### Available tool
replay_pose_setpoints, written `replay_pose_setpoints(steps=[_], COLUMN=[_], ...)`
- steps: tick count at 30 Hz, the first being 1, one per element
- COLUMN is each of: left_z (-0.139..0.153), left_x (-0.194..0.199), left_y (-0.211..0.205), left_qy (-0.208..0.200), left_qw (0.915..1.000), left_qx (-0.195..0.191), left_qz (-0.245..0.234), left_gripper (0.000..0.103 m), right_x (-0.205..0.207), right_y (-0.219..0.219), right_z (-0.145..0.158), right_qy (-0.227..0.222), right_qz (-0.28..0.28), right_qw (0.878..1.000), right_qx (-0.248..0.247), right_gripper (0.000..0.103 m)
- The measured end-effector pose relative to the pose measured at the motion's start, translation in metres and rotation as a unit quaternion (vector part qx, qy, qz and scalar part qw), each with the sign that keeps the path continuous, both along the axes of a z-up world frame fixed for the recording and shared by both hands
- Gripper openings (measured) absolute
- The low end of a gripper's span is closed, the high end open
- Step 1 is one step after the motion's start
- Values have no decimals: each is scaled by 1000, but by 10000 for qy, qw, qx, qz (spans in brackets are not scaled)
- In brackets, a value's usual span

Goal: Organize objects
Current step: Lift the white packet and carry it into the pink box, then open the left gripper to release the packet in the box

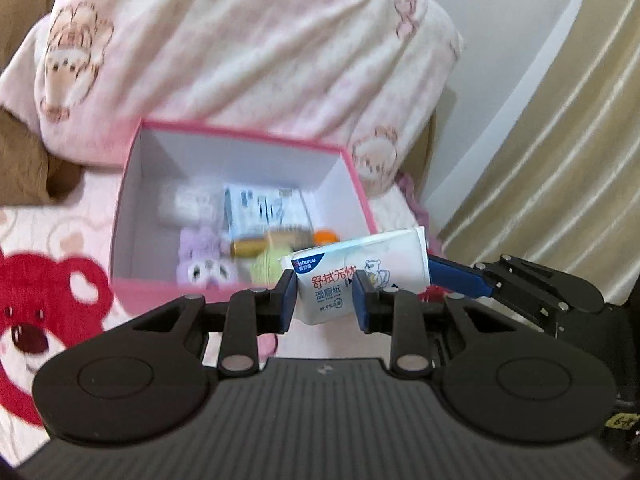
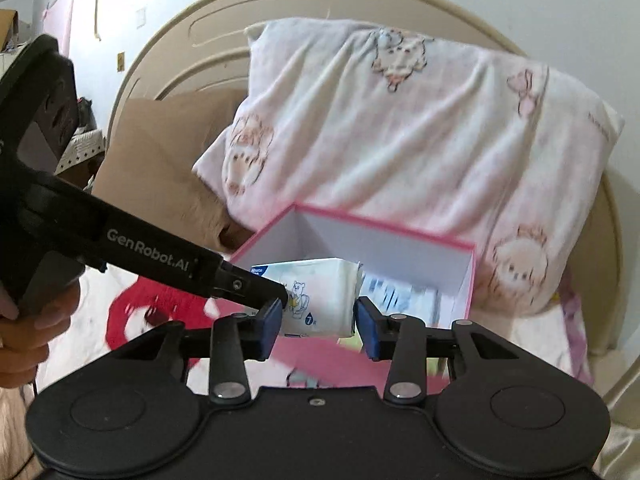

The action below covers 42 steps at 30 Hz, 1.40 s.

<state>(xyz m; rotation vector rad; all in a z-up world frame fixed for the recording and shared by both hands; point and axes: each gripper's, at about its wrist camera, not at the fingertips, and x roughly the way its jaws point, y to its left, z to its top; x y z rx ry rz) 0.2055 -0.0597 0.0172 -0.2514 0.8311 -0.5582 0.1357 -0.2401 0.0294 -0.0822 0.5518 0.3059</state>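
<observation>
A white wet-wipes pack (image 1: pixel 352 276) with blue logo and a bear drawing hangs above the near right corner of an open pink box (image 1: pixel 248 140). My left gripper (image 1: pixel 325 300) is shut on its near end. My right gripper (image 2: pixel 316 318) has its blue pads on both sides of the same pack (image 2: pixel 320 300), apparently gripping it. The right gripper's blue finger (image 1: pixel 460 278) shows at the pack's right end in the left wrist view. The box (image 2: pixel 468 280) holds a purple plush (image 1: pixel 204 260), a gold tube (image 1: pixel 252 246), a white packet (image 1: pixel 268 208) and other small items.
The box sits on a pink bed cover with a red bear print (image 1: pixel 44 312). A pink-white bear-print pillow (image 2: pixel 400 128) leans on the beige headboard (image 2: pixel 168 52) behind it. A brown cushion (image 2: pixel 160 152) lies left. Beige curtains (image 1: pixel 560 140) hang right.
</observation>
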Motion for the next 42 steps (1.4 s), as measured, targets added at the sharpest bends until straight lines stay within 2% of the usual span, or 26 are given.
replay_pose_setpoints(steps=[3,6,9,16,20,24,28,30,32,33,38,42], left_z=[5,-2,-20,-74,-106,-119,-125,-126,-125,-122,-92,-68], left_x=[32,66,100,163,181,188,190,188,185,181,150,128], left_y=[-9,-18,-26,-58,-61,-65,-65,-62,-55,-52,-38,-26], left_qy=[140,192,488,889,1261,1313,1207,1154,1236,1229,940,860], left_qw=[9997,9994,9984,9953,9909,9898,9899,9886,9871,9869,9900,9916], left_qx=[-116,-73,-77,250,103,237,354,491,439,441,636,720], left_qz=[168,282,293,306,452,493,652,837,913,949,840,643], left_gripper=[28,28,27,27,27,27,27,32,36,41,48,49], right_x=[31,68,103,172,193,207,211,206,197,192,159,138], right_y=[5,-1,-9,-23,-29,-27,-20,-17,-17,-17,-23,-26], right_z=[9,5,-6,-57,-84,-101,-108,-108,-105,-102,-79,-59], right_qy=[84,387,659,1332,1631,1795,1724,1581,1475,1461,1328,1402], right_qz=[-180,-337,-442,-999,-1185,-1197,-1168,-1105,-1083,-1058,-965,-931], right_qw=[9990,9980,9965,9859,9794,9762,9772,9800,9820,9826,9863,9855], right_qx=[-391,-362,-264,-176,-70,-226,-414,-492,-469,-441,-142,226], right_gripper=[39,39,39,38,38,38,38,41,43,43,44,45])
